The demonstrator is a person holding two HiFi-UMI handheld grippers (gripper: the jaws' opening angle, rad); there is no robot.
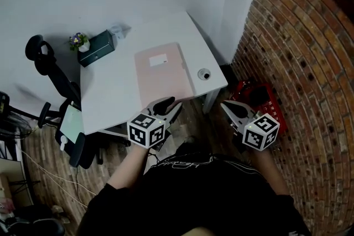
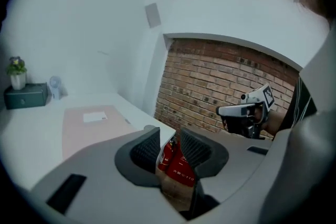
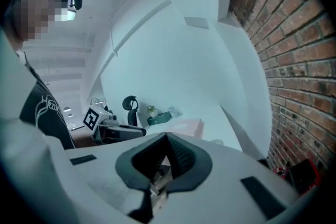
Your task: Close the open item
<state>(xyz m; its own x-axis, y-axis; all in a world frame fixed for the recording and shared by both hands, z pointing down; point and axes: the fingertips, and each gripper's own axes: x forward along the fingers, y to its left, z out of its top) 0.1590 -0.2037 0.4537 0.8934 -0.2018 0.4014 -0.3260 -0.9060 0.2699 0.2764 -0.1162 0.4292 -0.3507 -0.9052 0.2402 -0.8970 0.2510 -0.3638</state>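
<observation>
Pink folder [image 1: 164,77] lies flat in the middle of the white desk [image 1: 110,96], cover down, white label [image 1: 158,61] on top, nothing touching it.

Left to right:
- Black office chair [image 1: 52,72] off the desk's left side.
- Dark green box [image 1: 97,48] at the far left corner of the desk, with a small potted plant [image 1: 80,41] at its left end.
- Folder at centre, with a round grommet [image 1: 204,74] just beside its right edge.
- Left gripper [image 2: 168,135] is at the desk's near edge, clear of the folder. Jaws apart, nothing between the pads, only red fire extinguishers [image 2: 176,157] showing through the gap.
- Right gripper [image 3: 167,139] is off the desk's near right corner, over the floor. Jaws pressed together, empty.
- Brick wall [image 1: 310,52] on the right, with the extinguishers on the floor at its base.

Both grippers are held in the air in front of the person.
</observation>
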